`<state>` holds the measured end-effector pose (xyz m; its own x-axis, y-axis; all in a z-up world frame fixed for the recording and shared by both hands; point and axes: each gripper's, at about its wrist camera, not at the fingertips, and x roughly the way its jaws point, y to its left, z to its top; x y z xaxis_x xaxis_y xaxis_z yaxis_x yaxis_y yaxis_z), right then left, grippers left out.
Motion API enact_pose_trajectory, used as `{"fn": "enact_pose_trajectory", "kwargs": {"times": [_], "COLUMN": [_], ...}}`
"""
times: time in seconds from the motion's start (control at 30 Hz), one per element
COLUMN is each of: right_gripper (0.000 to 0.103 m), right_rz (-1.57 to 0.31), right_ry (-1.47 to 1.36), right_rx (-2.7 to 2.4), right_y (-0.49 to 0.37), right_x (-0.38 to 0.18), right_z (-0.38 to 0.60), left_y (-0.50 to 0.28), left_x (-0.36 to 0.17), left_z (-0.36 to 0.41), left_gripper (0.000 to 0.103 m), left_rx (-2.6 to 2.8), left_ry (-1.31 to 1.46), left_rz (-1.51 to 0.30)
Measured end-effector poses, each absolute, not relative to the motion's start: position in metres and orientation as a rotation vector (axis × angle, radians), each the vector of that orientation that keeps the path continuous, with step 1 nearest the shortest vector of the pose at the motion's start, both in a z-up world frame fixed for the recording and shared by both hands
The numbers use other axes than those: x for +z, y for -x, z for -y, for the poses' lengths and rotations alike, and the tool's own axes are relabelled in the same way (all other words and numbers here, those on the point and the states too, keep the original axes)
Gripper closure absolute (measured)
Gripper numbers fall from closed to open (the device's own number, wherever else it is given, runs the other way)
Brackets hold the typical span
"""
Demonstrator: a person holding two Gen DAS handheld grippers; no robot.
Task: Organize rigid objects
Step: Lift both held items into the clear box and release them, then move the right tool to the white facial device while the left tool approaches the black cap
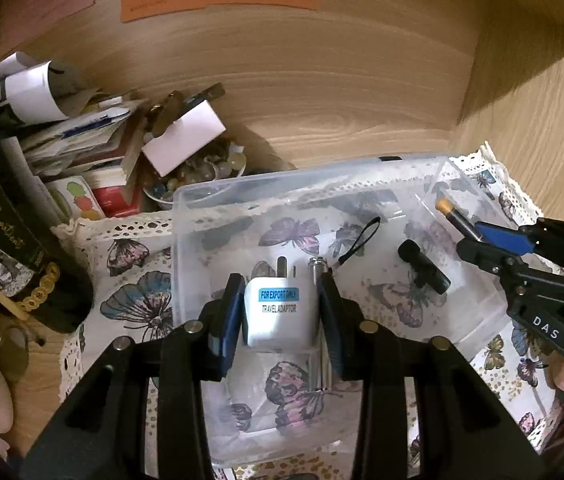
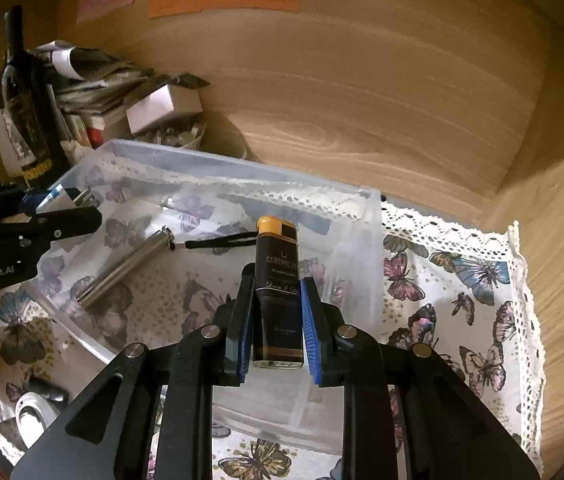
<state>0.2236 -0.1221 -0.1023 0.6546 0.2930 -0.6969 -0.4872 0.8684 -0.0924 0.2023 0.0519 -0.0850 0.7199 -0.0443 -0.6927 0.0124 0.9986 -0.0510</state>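
Fingers of the left gripper [image 1: 279, 312] clamp a white travel adaptor [image 1: 279, 318] by its sides, prongs forward, above the clear plastic box [image 1: 185, 216]. The right gripper [image 2: 277, 316] pinches a dark flat lighter [image 2: 277, 280] with a yellow cap, over the box's right side. To place both well, I would lower each piece until it is near the box floor before releasing, clear of the metal tube [image 2: 121, 270] and the small black cylinder [image 1: 424, 268] lying inside. The box stands on a butterfly cloth [image 2: 462, 300].
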Motion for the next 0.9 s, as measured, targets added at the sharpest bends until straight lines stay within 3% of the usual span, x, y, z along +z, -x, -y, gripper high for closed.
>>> {"fn": "enact_pose_trajectory", "kwargs": {"times": [0.2, 0.27, 0.37, 0.7, 0.83, 0.9], "right_gripper": [0.083, 0.076, 0.063, 0.053, 0.032, 0.03], "right_rz": [-0.75, -0.754, -0.739, -0.647, -0.588, -0.573], "right_ry": [0.268, 0.265, 0.264, 0.252, 0.239, 0.237], "right_rx": [0.452, 0.452, 0.46, 0.49, 0.506, 0.515], "right_y": [-0.226, -0.225, -0.22, -0.186, -0.164, -0.156], "right_x": [-0.104, -0.103, -0.1, -0.072, -0.059, -0.055], "right_z": [0.123, 0.125, 0.125, 0.132, 0.138, 0.139], "left_y": [-0.203, -0.202, -0.198, -0.164, -0.146, -0.136], "left_x": [-0.085, -0.085, -0.081, -0.054, -0.046, -0.044], "left_z": [-0.049, -0.049, -0.049, -0.04, -0.04, -0.043], "left_gripper": [0.066, 0.065, 0.052, 0.01, 0.005, 0.003], "left_rx": [-0.023, -0.022, -0.025, -0.036, -0.024, -0.02], "left_ry": [0.027, 0.029, 0.03, 0.002, 0.008, 0.017], "left_rz": [-0.768, -0.785, -0.777, -0.666, -0.639, -0.63]}}
